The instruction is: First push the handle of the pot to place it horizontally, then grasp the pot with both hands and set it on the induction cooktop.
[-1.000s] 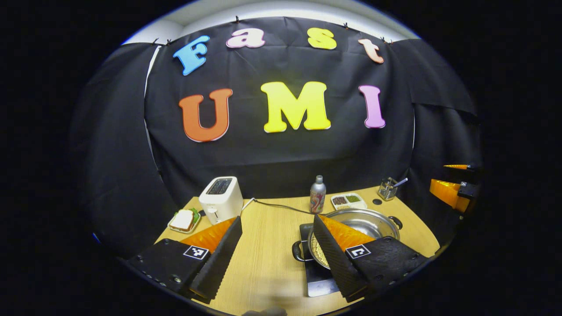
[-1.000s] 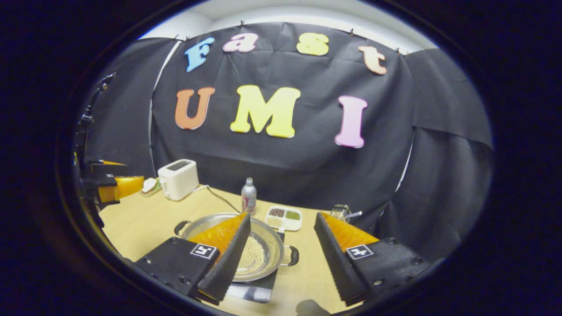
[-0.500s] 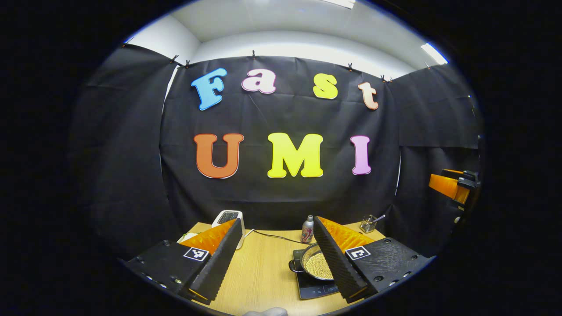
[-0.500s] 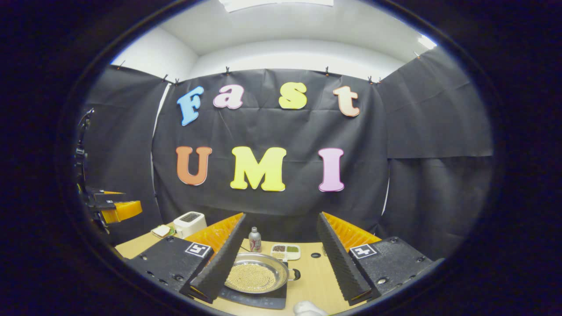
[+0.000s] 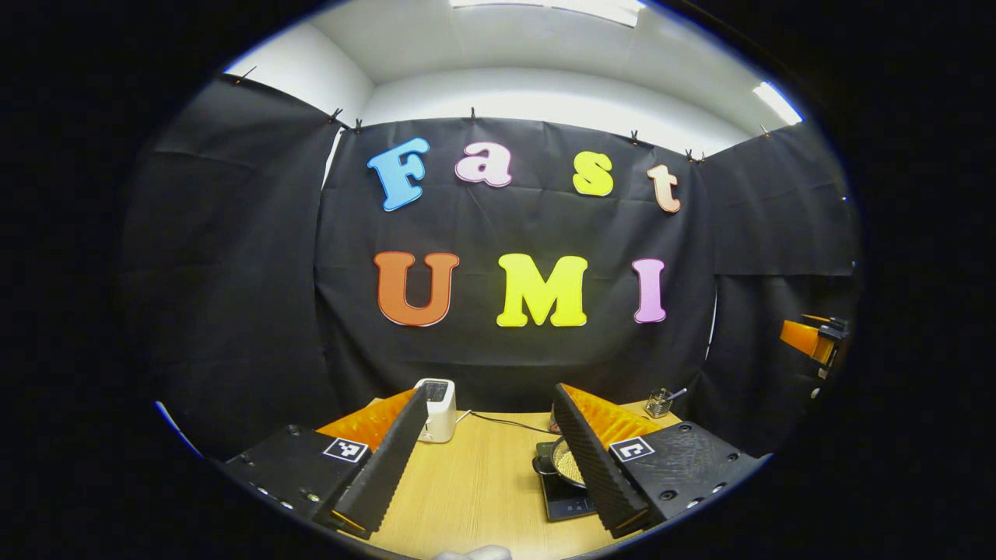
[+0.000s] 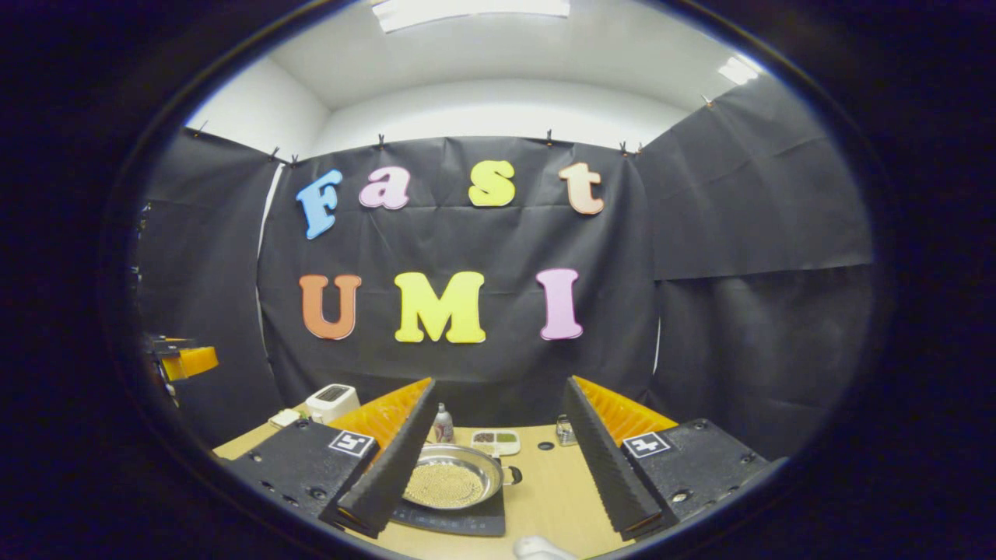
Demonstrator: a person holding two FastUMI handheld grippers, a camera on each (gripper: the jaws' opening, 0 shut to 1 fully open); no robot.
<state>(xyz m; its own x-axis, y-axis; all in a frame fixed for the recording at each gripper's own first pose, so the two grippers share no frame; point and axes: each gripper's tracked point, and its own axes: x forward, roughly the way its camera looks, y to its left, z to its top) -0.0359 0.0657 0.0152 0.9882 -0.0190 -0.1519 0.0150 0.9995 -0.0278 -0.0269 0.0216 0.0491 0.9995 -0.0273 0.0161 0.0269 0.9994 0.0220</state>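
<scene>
A steel pot (image 6: 447,482) with pale beads inside sits on the black induction cooktop (image 6: 459,519), one black side handle (image 6: 513,474) pointing right. My right gripper (image 6: 499,385) is held back from it, open and holding nothing. In the left gripper view the pot (image 5: 568,464) and cooktop (image 5: 564,502) peek out beside one finger of my left gripper (image 5: 490,390), which is open and holding nothing. Each gripper shows at the edge of the other's view: right gripper (image 5: 809,340), left gripper (image 6: 187,360).
On the wooden table (image 5: 467,482) stand a white toaster (image 5: 436,410) with its cord, a bottle (image 6: 443,426), a divided dish (image 6: 496,442), a utensil holder (image 5: 660,402) and a small plate of food (image 6: 284,418). Black cloth walls close in three sides.
Both grippers have drawn back and up from the pot, so the table looks smaller and lower. The pot stays on the cooktop. Both grippers remain open.
</scene>
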